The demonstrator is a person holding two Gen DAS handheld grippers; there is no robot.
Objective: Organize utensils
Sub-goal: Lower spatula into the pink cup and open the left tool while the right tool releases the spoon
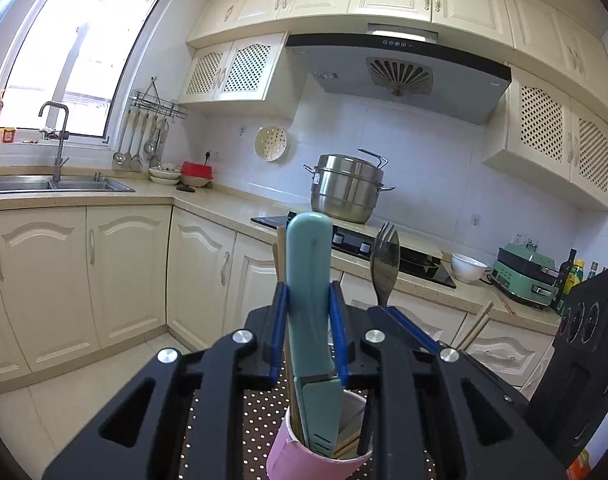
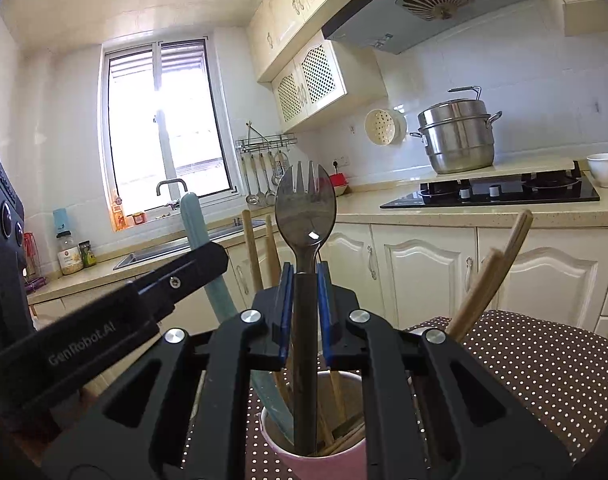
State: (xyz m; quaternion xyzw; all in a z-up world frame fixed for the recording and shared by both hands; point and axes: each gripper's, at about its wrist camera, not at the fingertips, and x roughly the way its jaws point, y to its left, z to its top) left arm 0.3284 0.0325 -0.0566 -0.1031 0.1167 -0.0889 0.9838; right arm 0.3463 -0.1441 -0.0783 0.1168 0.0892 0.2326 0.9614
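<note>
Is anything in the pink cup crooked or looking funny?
Nothing is spilled or broken. The wooden chopsticks lean far out to one side of the pink cup instead of standing straight. The left claw grips the teal knife and the right claw grips the metal spork, both upright in the cup.
</note>
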